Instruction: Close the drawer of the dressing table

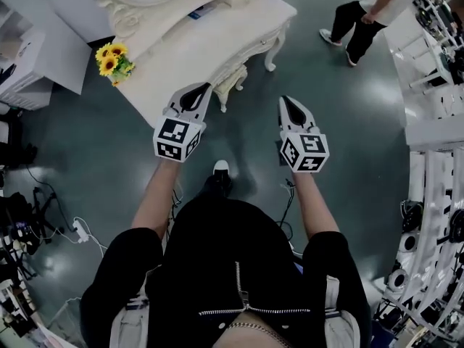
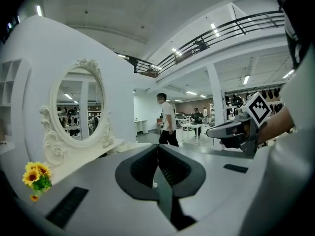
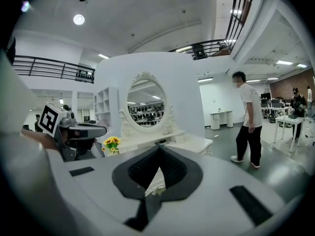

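Observation:
The white dressing table [image 1: 210, 46] stands ahead at the upper left, with an oval mirror [image 3: 146, 106] on it and sunflowers [image 1: 112, 58] at its left end. From here I cannot make out its drawer. My left gripper [image 1: 205, 87] is shut and empty, its tips just short of the table's front edge. To its right my right gripper [image 1: 284, 100] is also shut and empty, held over the grey floor off the table's corner. Both point roughly level toward the table. In the left gripper view the left gripper [image 2: 157, 145] has the mirror [image 2: 78, 104] off to its left.
A person [image 1: 366, 17] walks on the floor beyond the table at the upper right. White racks [image 1: 435, 143] line the right side. Cables and a power strip [image 1: 76, 230] lie on the floor at the left. A white partition [image 3: 147, 73] backs the table.

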Tool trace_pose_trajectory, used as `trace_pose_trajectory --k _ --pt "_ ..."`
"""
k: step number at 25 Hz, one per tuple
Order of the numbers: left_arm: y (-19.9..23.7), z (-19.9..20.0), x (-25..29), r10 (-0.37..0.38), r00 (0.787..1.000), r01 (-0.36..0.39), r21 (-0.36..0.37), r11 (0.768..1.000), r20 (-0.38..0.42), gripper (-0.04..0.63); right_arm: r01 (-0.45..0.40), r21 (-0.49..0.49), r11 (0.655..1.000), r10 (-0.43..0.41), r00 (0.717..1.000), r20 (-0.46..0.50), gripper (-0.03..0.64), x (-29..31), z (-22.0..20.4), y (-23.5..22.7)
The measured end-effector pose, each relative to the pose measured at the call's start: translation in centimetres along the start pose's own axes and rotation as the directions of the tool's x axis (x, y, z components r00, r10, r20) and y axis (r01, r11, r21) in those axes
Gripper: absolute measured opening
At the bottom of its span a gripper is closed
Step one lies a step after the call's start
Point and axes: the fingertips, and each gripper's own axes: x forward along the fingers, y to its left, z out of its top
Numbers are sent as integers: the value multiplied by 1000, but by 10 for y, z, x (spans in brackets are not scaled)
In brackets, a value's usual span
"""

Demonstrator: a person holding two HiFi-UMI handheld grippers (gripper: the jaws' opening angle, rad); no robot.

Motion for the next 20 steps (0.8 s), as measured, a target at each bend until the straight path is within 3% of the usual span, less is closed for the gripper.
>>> trace_pose_trajectory --k 11,20 --pt "83 6 88 -18 1000 18 -4 1000 -4 21 6 -7 1000 -6 1000 -5 6 119 32 -33" --pt "123 1 126 15 1000 -15 -21 1000 -13 21 -42 -11 999 42 999 -18 6 182 39 -46"
